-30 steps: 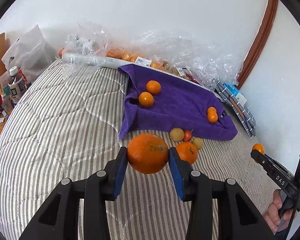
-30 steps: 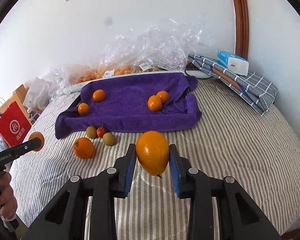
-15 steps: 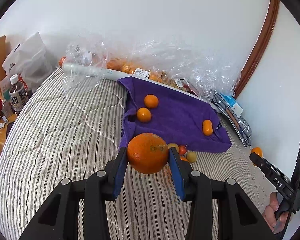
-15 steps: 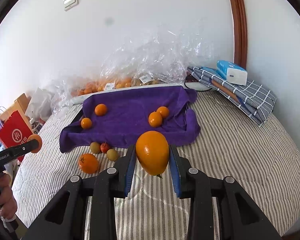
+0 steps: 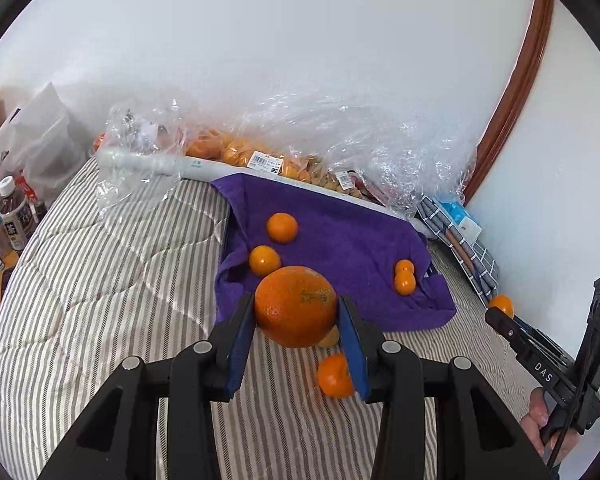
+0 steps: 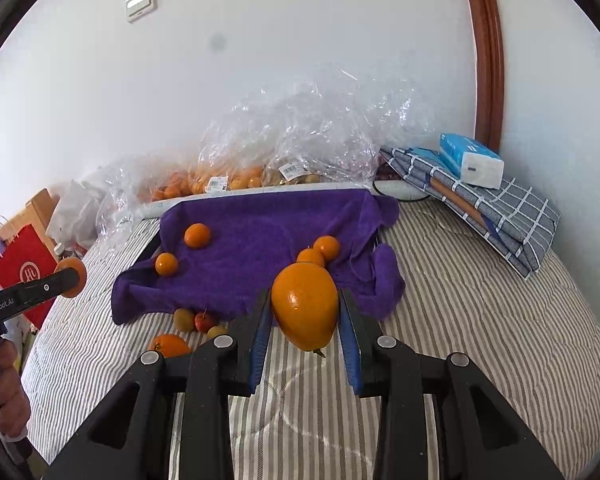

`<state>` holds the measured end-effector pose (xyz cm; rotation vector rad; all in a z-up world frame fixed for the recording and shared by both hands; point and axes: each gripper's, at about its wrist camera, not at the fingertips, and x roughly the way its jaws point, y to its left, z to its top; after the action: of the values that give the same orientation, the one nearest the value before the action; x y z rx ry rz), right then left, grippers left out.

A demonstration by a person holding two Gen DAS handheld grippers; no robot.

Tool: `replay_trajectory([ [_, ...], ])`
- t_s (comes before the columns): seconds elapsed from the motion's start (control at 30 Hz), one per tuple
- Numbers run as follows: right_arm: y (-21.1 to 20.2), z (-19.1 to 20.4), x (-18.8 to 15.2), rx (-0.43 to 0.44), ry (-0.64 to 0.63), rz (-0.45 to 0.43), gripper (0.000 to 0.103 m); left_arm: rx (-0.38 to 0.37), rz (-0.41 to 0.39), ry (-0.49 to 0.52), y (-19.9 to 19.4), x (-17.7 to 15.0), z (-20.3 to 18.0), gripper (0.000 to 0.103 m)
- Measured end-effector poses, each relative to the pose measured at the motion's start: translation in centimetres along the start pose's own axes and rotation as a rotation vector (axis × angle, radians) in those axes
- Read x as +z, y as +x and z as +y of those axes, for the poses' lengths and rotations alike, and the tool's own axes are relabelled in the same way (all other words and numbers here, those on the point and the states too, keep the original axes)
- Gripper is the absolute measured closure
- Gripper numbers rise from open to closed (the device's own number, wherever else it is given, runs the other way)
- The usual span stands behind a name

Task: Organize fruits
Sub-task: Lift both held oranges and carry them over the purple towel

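Observation:
My left gripper [image 5: 296, 320] is shut on a large round orange [image 5: 295, 306], held above the striped bed in front of the purple towel [image 5: 340, 248]. My right gripper [image 6: 305, 320] is shut on an oval orange [image 6: 305, 310], also held above the bed before the towel [image 6: 260, 240]. Several small oranges lie on the towel, two at its left [image 6: 197, 235] and two at its right [image 6: 326, 247]. An orange [image 6: 170, 346] and three small fruits [image 6: 184, 319] lie on the bed at the towel's front edge.
Clear plastic bags of fruit [image 6: 228, 176] line the wall behind the towel. A folded checked cloth with a tissue pack [image 6: 470, 160] lies at the right. Bottles [image 5: 14, 216] and a red bag [image 6: 24, 268] stand left of the bed.
Both grippers have pulled back and risen from the towel, each still holding its orange. The towel and loose fruit now sit lower and farther in both views.

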<state>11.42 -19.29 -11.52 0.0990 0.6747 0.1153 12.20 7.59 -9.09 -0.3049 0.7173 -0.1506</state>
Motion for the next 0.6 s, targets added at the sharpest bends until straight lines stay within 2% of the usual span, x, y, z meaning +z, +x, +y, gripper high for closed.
replay_trajectory([
  [0.37,3.7,-0.4,1.8,-0.007,-0.004,0.014,0.071,0.001,0.031,-0.014,4.2,2.2,0.0,0.064],
  [0.6,7.0,-1.6,2.5,-0.026,-0.009,0.035,0.071,-0.036,0.075,-0.048,7.2,3.4,0.6,0.064],
])
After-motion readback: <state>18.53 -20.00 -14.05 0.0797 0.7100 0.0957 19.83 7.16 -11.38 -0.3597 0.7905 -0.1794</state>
